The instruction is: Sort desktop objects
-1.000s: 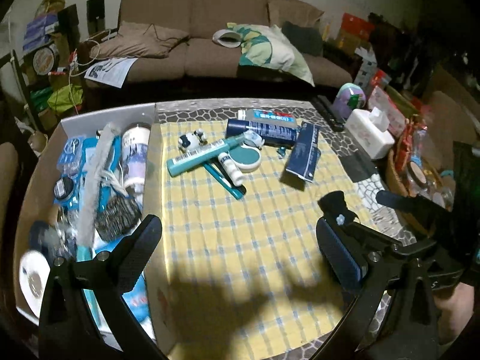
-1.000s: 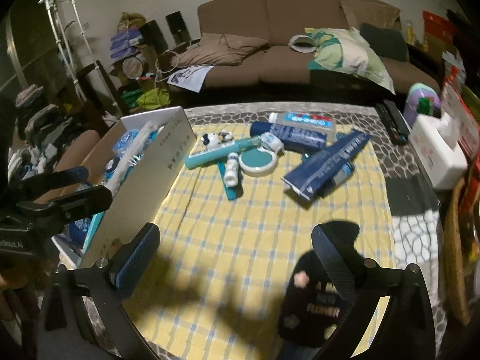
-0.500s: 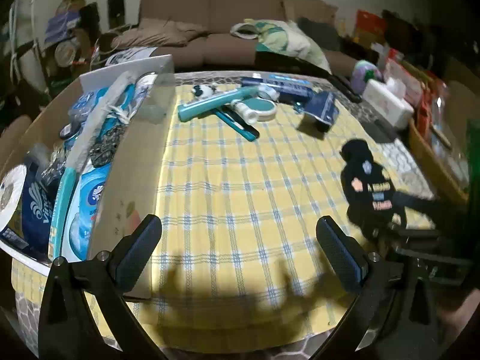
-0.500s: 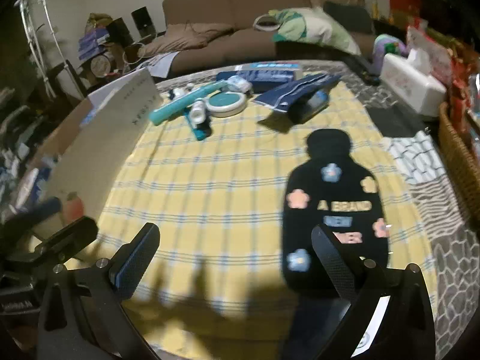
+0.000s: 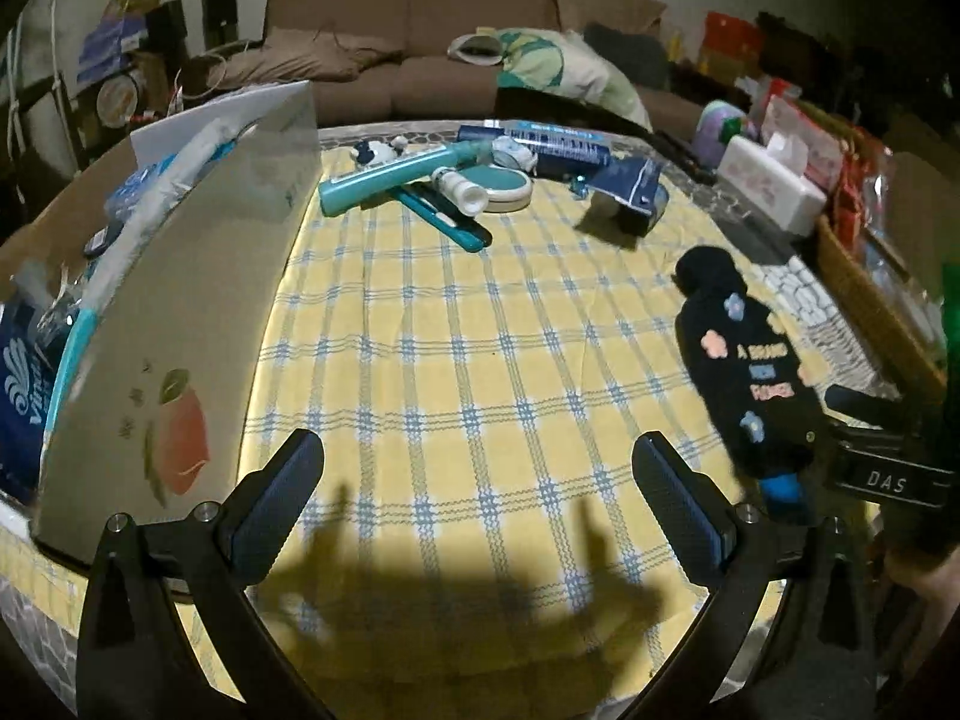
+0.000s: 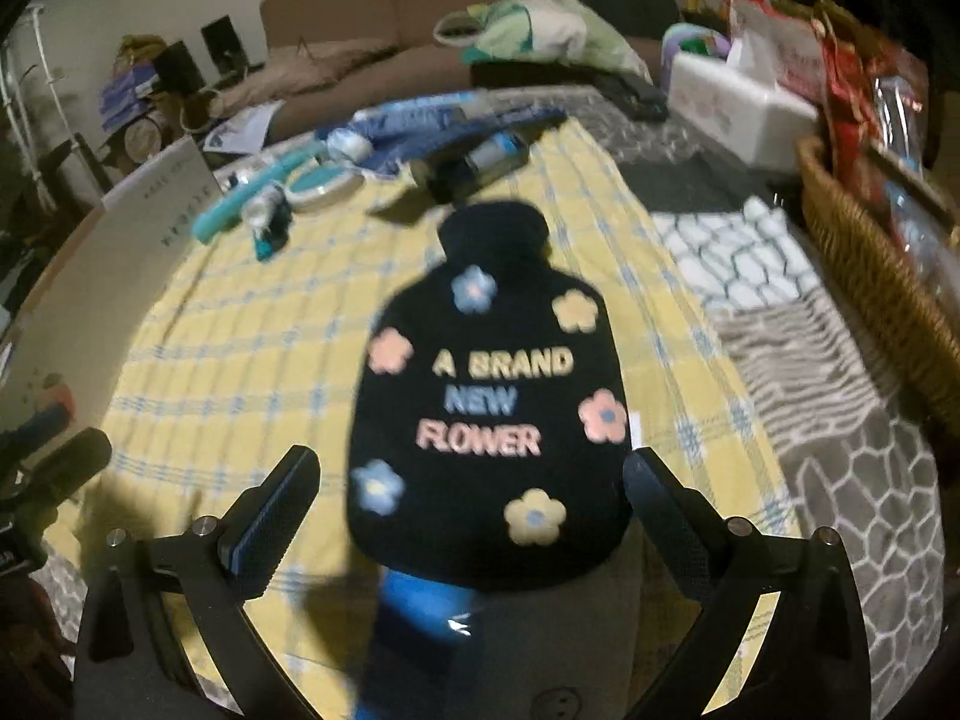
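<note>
Dim room, fisheye edges dark; right view motion-blurred; hard shadows on yellow cloth [image 5: 456, 360].

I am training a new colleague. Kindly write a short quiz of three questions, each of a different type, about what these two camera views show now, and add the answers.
1. True or false: the right gripper is shut on the black flowered pouch.
2. The cardboard box stands on which side of the yellow checked cloth in the left wrist view? A) left B) right C) far end
3. Fill in: the words on the pouch read "A BRAND NEW ____".

Key
1. False: both jaws stand wide open, one on each side of the pouch.
2. A
3. FLOWER
</note>
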The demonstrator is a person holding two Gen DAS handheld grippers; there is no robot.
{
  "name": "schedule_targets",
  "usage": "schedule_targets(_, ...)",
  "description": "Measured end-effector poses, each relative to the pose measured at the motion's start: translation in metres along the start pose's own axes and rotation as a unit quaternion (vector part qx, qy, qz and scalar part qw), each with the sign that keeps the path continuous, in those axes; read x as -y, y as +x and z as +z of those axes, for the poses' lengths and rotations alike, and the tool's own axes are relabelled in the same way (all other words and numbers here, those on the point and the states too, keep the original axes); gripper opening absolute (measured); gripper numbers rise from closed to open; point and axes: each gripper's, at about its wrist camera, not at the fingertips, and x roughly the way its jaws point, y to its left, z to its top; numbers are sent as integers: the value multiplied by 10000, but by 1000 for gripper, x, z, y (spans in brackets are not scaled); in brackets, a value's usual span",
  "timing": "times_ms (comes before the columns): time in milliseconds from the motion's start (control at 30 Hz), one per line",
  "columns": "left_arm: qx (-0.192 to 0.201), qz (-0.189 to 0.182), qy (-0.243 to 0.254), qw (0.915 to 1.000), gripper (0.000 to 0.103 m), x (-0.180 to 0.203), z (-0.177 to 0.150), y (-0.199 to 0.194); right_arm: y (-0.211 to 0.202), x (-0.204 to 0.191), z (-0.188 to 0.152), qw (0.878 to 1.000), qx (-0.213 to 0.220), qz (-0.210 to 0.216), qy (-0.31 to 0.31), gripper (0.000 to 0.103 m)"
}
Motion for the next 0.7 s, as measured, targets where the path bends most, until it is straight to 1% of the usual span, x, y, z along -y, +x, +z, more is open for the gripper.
schedule_targets(133,-138,85,65,9998,103,6,-6,13,1,3,-1,10000,64,-30,-54,103)
schedule_targets(233,-261,297,96,9992,103,9,-12,24,-2,7,0,9999,152,13,63,103)
schedule_targets(333,-367,388,-12,9986,103,7,-17,32,3,3,-1,9999,99,67,14,103)
schedule_targets(400,-402,428,-134,9982,103,4,-19,34,5,-7,-3,9997,87,-50,-220,103)
schedule_targets(533,-470,497,-226,9974,103,1,-22,39,10,-20,-10,9976,111,-309,-609,103)
schedule_targets(633,-660,531,-353,9958,103,-4,-28,48,15,-23,-17,9946,226,-558,-850,103)
schedule_targets(700,-615,608,-277,9959,103,-2,-29,49,15,-23,-18,9940,249,-601,-883,103)
